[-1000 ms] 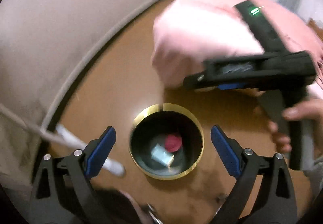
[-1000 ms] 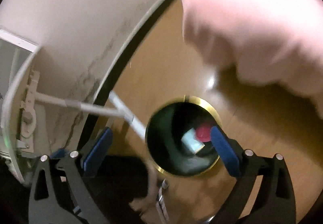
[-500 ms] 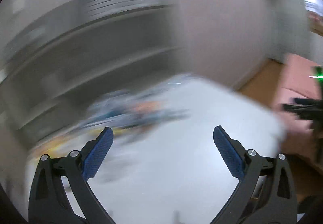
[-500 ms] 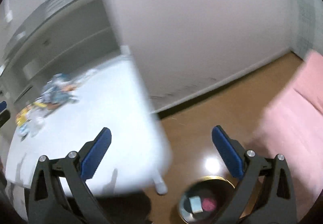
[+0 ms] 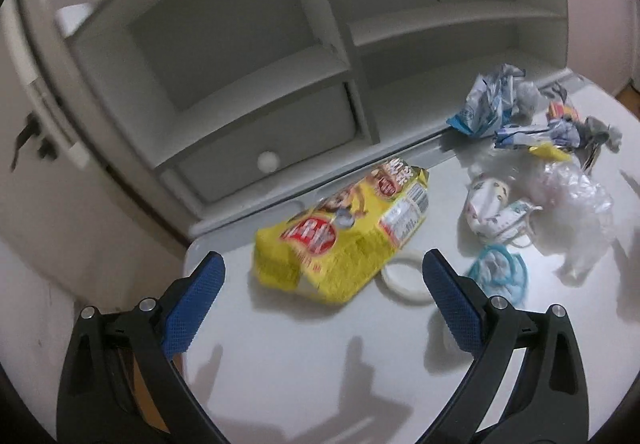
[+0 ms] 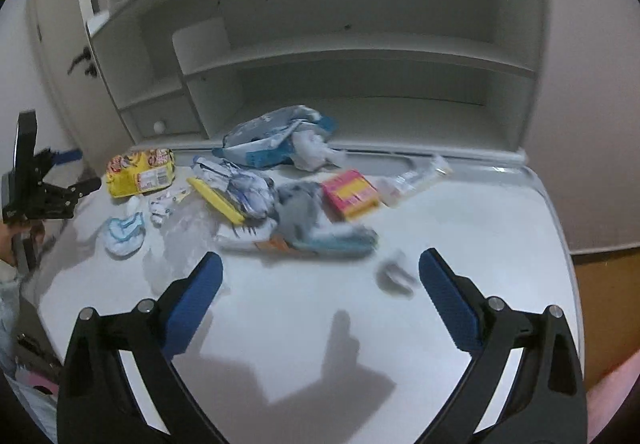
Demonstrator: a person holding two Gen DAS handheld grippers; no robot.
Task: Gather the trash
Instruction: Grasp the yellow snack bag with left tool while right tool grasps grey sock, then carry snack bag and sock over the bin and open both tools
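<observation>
Trash lies scattered on a white desk (image 5: 320, 364). My left gripper (image 5: 322, 292) is open and empty, hovering just in front of a yellow snack bag (image 5: 344, 232). A white ring (image 5: 402, 276), a blue-edged wrapper (image 5: 500, 274) and clear plastic (image 5: 572, 200) lie to its right. My right gripper (image 6: 320, 284) is open and empty above the desk (image 6: 320, 344). Ahead of it lie a small grey scrap (image 6: 394, 276), a pink box (image 6: 350, 194), a yellow strip (image 6: 216, 200) and crumpled wrappers (image 6: 276, 140). The yellow snack bag (image 6: 140, 172) lies at the far left there.
A white shelf unit (image 5: 280, 64) with a small drawer knob (image 5: 266, 162) stands along the desk's back edge. The left gripper shows in the right wrist view (image 6: 40, 188) at the desk's left edge. Wooden floor (image 6: 604, 308) lies past the desk's right edge.
Both grippers swung up from the gold-rimmed bin on the floor to the white desk with the scattered trash. Both stayed open and empty.
</observation>
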